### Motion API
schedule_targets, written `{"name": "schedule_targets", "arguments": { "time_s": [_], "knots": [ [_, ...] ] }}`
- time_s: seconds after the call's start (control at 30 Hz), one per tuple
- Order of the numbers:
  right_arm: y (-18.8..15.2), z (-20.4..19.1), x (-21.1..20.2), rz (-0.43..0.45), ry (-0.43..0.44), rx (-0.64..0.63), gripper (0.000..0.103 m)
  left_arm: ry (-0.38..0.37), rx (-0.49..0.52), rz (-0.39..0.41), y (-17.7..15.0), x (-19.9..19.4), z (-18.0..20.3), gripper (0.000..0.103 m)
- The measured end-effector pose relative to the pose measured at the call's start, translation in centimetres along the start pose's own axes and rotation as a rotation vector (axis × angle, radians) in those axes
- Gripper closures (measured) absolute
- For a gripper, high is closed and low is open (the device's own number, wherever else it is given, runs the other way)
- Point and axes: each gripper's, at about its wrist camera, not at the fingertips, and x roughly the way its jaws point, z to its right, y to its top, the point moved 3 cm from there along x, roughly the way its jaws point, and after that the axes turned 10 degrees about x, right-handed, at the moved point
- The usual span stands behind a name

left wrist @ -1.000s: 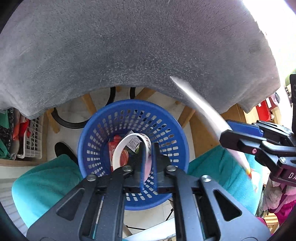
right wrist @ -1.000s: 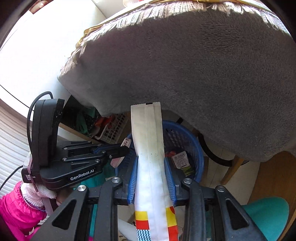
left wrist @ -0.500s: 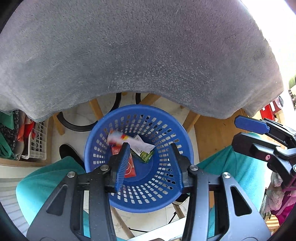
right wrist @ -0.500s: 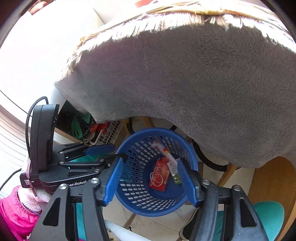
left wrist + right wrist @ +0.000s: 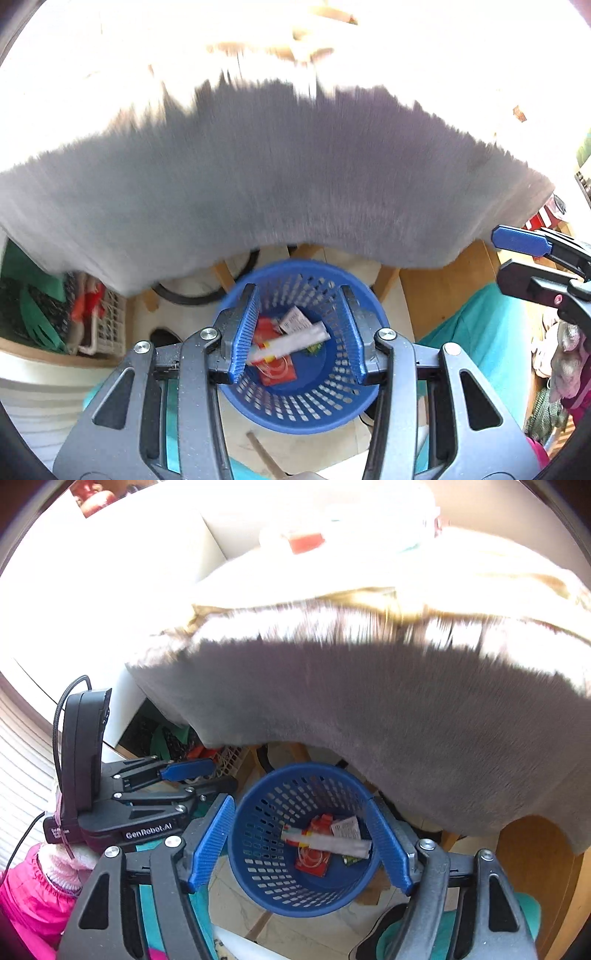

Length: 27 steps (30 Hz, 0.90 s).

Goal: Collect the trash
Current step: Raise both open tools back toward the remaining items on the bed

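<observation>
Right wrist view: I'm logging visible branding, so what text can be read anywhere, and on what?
"GenRobot.AI": side of the left gripper.
Small white print at its rear: too small to read.
Print on the white slip in the blue basket: blurred, unreadable.

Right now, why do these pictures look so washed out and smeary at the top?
Left wrist view: sunlight bleaches the top white, and the grey blanket streaks with motion blur. Right wrist view: same glare and smear, while the blue basket stays sharp; fisheye bends edges.

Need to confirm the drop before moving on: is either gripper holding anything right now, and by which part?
Nothing is held. The left gripper and right gripper both have their jaws open and empty above the blue basket; the long white wrapper lies inside it.
</observation>
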Motion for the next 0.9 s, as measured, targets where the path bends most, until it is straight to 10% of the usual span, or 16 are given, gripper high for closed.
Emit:
{"name": "schedule_targets", "arguments": {
  "time_s": [0.47, 0.9],
  "knots": [
    [6.8, -0.7, -8.3, 0.26, 0.003, -0.052, 0.012, 0.041, 0.017, 0.23, 8.0, -7.9, -3.0, 0.029],
    [15.0, 2.3, -8.7, 0.344, -0.003, 0.026, 0.011, -0.002, -0.005, 0.297, 16.8, -6.9, -5.9, 0.029]
  ]
}}
